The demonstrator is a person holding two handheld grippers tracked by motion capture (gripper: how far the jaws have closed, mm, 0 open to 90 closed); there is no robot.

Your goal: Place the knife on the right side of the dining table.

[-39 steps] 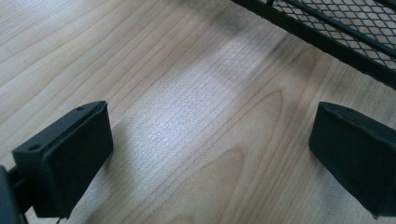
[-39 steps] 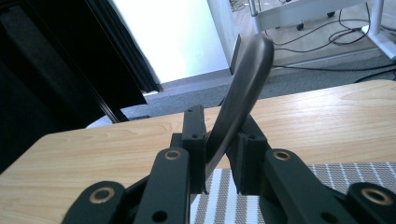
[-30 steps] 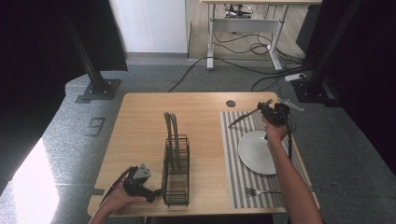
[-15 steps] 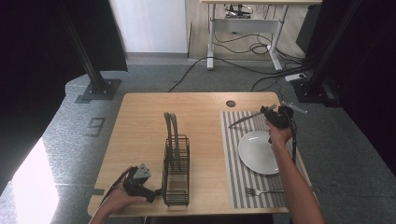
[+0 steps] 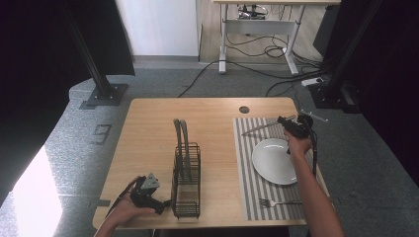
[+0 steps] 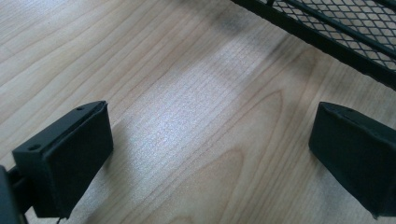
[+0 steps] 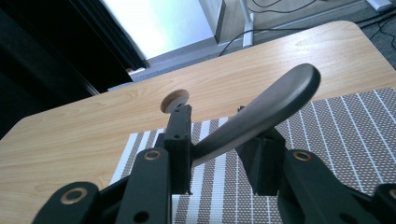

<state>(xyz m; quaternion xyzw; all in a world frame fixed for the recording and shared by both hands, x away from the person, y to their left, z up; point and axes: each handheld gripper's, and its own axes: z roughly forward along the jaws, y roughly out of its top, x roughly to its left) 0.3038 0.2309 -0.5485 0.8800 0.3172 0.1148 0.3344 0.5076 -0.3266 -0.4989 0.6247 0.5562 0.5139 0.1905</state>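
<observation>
Wooden tabletop (image 5: 148, 148) w/ striped placemat (image 5: 245, 168): plate (image 5: 273, 160) & fork (image 5: 276, 202) already laid, knife (image 7: 261, 116) over the mat's far edge between right gripper (image 5: 288, 124) jaws, which have just been opening, so nearly placed; left gripper (image 6: 210, 154) idle, jaws wide, empty, by wire rack (image 5: 187, 177).

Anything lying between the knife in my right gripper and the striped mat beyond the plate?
Nothing visible. The knife sits between the right gripper's jaws, which have just been opening, over bare placemat. The plate and fork lie nearer the person, clear of it.
</observation>
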